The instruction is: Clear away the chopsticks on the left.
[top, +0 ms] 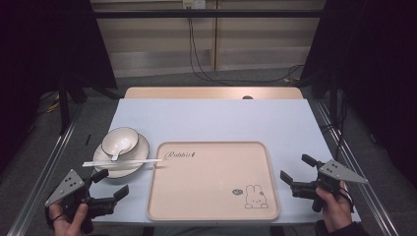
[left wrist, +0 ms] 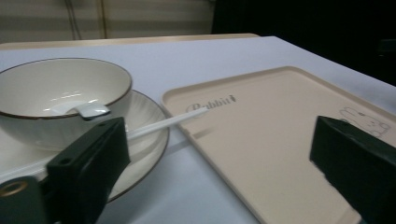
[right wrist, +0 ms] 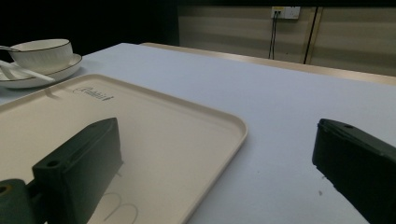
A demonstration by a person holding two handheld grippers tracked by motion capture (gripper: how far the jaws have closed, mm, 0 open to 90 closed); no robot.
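A cream tray [top: 212,199] with a rabbit drawing lies at the table's front centre. To its left a white bowl [top: 119,140] with a spoon [top: 116,155] in it sits on a plate [top: 139,160]. White chopsticks [top: 123,162] lie across the plate, tips reaching the tray's corner. My left gripper [top: 114,183] is open near the front left, just short of the plate, holding nothing. My right gripper [top: 299,168] is open to the right of the tray, also holding nothing. The left gripper view shows the bowl [left wrist: 56,95], the plate [left wrist: 149,135], the chopsticks [left wrist: 163,123] and the tray [left wrist: 271,154]. The right gripper view shows the tray [right wrist: 154,135].
The light blue table top [top: 211,120] stretches behind the tray. Metal rails [top: 44,172] run along both sides of the table. A wooden strip [top: 211,93] borders the far edge, with cables hanging on the wall beyond.
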